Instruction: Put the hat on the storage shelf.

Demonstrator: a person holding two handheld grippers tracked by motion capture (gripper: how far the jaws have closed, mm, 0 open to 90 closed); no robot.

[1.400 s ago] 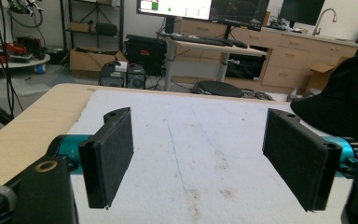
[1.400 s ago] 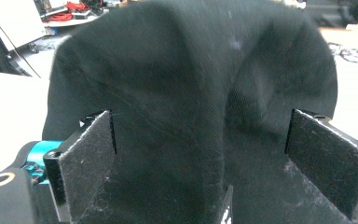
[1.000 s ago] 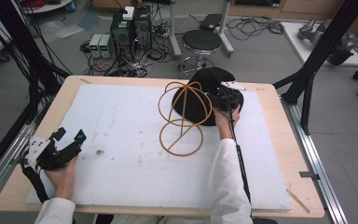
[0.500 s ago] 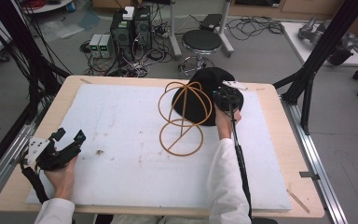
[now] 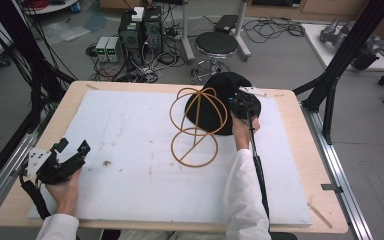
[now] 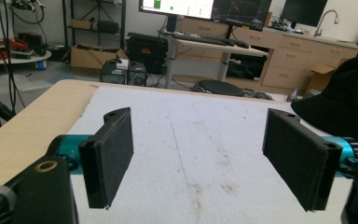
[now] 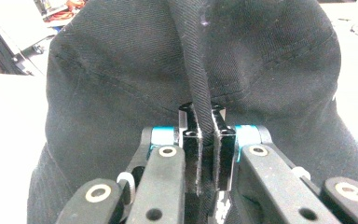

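A: Hat (image 5: 215, 107) first, please: where does it sit from your grippers?

B: Going left to right: my left gripper (image 5: 70, 152) rests at the near left edge of the white mat (image 5: 130, 150), its jaws spread wide with nothing between them. In the left gripper view I see bare mat between the two black pads (image 6: 112, 154), and the hat's (image 6: 349, 102) dark brim lies off to its right and farther away.

A: And what comes between the two grippers?

B: A tan wire stand (image 5: 197, 125), made of hoops, is right of my left gripper and well apart from it. Its round base ring lies on the mat and its upper loops rise against the hat's left side.

A: So the hat is at the right gripper?

B: Yes. The black hat sits at the far right of the mat, directly in front of my right gripper (image 5: 242, 102). Those jaws have just been closing, and in the right gripper view they pinch a raised fold of the hat's (image 7: 121, 70) fabric tightly between the pads (image 7: 193, 140). My right hand (image 5: 242, 130) is just behind it, on the near side.
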